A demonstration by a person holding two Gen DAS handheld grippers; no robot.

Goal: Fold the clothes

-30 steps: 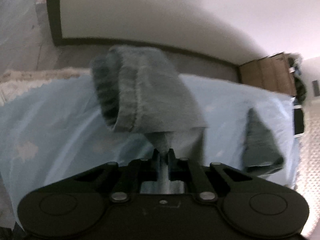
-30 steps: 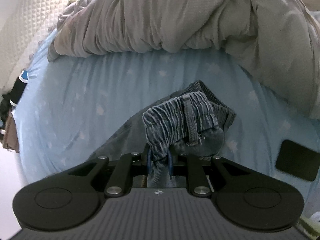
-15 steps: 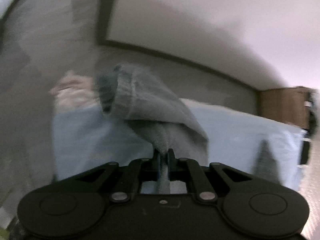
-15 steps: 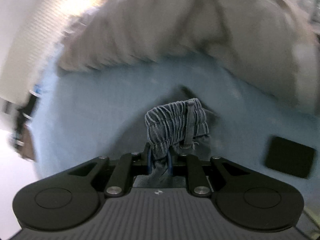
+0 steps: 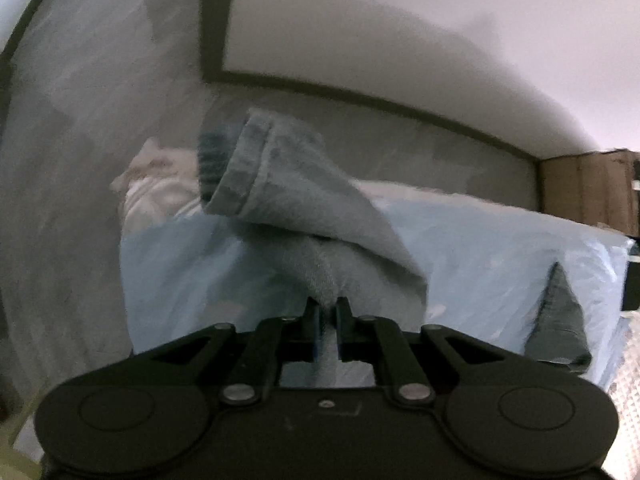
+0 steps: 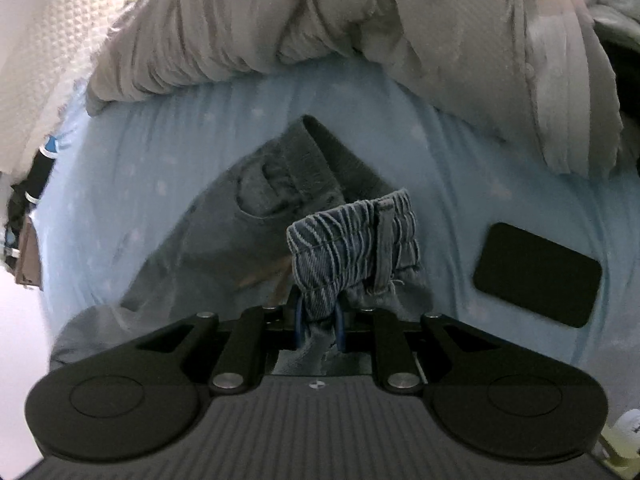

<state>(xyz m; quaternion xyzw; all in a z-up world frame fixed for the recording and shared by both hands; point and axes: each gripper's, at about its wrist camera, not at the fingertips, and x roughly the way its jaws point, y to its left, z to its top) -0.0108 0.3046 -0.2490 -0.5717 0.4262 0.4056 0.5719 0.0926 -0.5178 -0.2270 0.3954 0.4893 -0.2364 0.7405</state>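
Note:
A pair of blue denim trousers is stretched over a light blue bed sheet (image 5: pixel 480 248). In the left wrist view my left gripper (image 5: pixel 325 309) is shut on a trouser leg near its hem (image 5: pixel 288 184); the cuffed end flops forward above the jaws. In the right wrist view my right gripper (image 6: pixel 318 312) is shut on the gathered elastic waistband (image 6: pixel 352 236), which bunches up over the fingers. The rest of the trousers (image 6: pixel 248 216) lies spread on the sheet (image 6: pixel 160 152) ahead, with a folded flap pointing away. A corner of the trousers (image 5: pixel 560 320) shows at the right of the left view.
A rumpled grey duvet (image 6: pixel 320 20) is heaped along the far side of the bed. A flat black rectangle (image 6: pixel 536 276) lies on the sheet to the right. Beyond the bed's end are a grey floor (image 5: pixel 80 160), a white wall and a brown cabinet (image 5: pixel 588 188).
Both grippers shifted sideways, still shut on the trousers. In the right view the garment has pulled out from a bunch into a spread sheet of cloth. The left view swung toward the floor.

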